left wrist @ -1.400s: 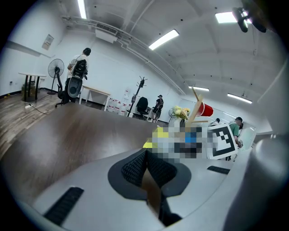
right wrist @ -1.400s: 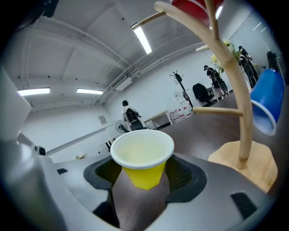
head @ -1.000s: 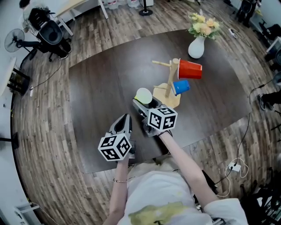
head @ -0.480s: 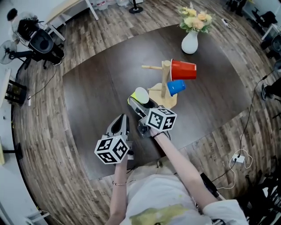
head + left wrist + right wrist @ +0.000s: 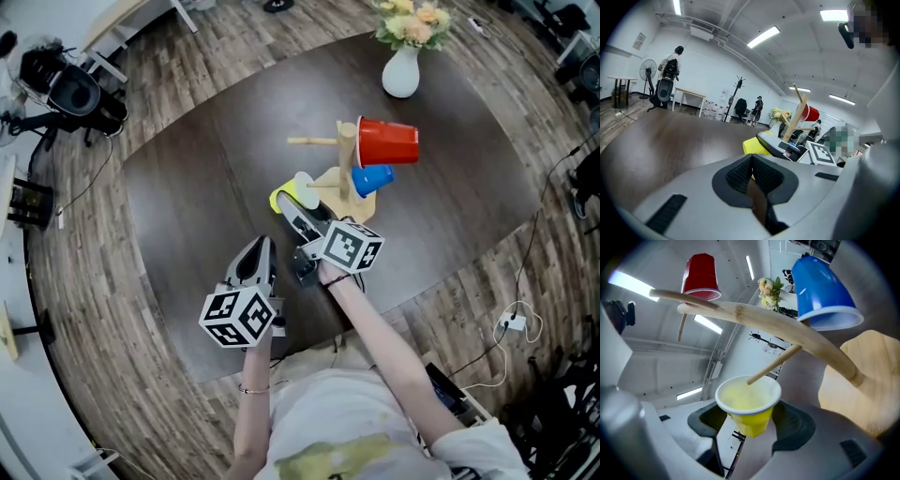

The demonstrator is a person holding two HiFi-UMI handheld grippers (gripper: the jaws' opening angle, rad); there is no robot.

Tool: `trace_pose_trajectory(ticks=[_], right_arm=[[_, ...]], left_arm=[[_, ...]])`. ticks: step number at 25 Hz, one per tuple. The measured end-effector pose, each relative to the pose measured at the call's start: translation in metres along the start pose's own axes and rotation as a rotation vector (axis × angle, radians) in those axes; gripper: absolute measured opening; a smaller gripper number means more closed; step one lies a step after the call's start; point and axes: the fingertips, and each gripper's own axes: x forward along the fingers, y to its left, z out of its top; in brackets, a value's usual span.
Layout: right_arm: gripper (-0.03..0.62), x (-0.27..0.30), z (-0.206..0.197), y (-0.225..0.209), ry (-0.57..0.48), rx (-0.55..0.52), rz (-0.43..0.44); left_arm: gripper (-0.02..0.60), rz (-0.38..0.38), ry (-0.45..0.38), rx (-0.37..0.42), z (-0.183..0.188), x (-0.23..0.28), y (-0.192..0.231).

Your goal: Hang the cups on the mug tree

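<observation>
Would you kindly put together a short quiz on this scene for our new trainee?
1. Which cup does the right gripper hold: A red, B blue, C yellow?
2. True or false: the left gripper holds a cup.
3. How many cups hang on the mug tree?
Key: 1 C, the yellow cup. 2 False; its jaws are shut, empty. 3 Two, the red cup and the blue cup.

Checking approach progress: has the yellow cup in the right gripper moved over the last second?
Yes. The yellow cup has moved closer to the wooden mug tree and tipped, its mouth now facing the post.
</observation>
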Motion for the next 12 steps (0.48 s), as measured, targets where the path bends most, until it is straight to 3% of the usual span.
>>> trace_pose_trajectory(ticks=[12], right_arm=[[0.291, -0.011, 0.021, -0.005, -0.099, 0.165, 0.099]], left_arm=[[0.023, 0.0, 0.006, 0.003, 0.004, 0.011, -0.008]])
